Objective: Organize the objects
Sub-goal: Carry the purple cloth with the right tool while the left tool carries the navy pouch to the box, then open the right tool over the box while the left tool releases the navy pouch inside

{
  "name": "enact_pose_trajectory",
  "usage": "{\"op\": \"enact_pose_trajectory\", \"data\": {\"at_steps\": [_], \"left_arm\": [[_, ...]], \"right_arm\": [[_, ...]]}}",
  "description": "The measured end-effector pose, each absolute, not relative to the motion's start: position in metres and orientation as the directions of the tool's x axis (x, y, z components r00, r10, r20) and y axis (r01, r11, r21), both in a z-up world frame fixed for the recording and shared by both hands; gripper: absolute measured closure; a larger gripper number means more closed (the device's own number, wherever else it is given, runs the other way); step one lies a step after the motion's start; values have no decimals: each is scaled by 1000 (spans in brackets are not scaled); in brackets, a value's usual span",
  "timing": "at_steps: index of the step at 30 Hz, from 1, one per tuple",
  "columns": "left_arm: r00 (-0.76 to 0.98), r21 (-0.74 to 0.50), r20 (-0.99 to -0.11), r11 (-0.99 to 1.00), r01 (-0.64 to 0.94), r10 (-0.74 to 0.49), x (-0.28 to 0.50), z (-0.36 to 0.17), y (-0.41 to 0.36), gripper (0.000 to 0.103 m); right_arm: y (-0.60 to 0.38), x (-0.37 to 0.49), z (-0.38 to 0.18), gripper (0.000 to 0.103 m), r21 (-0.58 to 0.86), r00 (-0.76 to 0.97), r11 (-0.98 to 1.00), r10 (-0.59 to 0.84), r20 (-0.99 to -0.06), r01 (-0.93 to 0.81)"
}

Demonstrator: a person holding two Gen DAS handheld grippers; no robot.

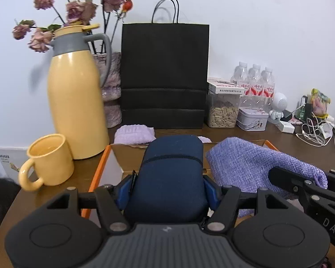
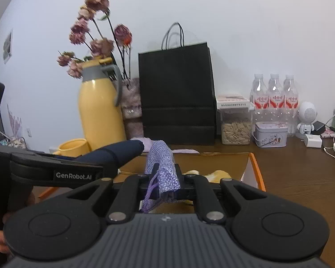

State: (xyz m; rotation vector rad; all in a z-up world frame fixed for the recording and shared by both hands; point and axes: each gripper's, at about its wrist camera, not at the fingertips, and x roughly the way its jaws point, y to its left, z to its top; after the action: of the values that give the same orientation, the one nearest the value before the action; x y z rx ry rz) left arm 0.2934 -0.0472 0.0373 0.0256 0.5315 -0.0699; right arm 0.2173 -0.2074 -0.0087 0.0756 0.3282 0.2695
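The table (image 1: 290,147) carried an open box (image 1: 105,156) at centre, with a black bag (image 1: 165,73) at twelve o'clock behind it and a flask (image 1: 76,98) at ten. Both tools hung over the box, so this looked like the carrying step. The left gripper (image 1: 168,184) clasped a navy case (image 1: 172,169); the right gripper (image 2: 166,178) was clenched on a lilac pouch (image 2: 163,163), at three o'clock of the case. Next, each item probably needed lowering into a free part of the box before release.
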Motion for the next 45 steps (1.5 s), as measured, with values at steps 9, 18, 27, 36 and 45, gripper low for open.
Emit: {"op": "enact_pose_trajectory", "data": {"at_steps": [9, 18, 27, 36, 45], "left_arm": [[814, -9, -575, 995, 101, -87, 327, 17, -42, 40], [839, 14, -535, 992, 124, -97, 328, 19, -43, 1], [828, 20, -553, 992, 122, -91, 331, 14, -44, 0], [824, 24, -559, 991, 128, -93, 332, 10, -45, 0], [823, 28, -561, 991, 133, -95, 332, 9, -47, 0]], "right_arm": [[-209, 254, -29, 92, 109, 878, 964, 265, -398, -242], [-206, 259, -37, 46, 28, 871, 978, 197, -450, -206], [-203, 257, -38, 0, -15, 875, 979, 174, -451, -203], [-206, 260, -41, 0, -12, 871, 982, 162, -464, -189], [-206, 261, -43, 0, -13, 868, 983, 156, -472, -184]]}}
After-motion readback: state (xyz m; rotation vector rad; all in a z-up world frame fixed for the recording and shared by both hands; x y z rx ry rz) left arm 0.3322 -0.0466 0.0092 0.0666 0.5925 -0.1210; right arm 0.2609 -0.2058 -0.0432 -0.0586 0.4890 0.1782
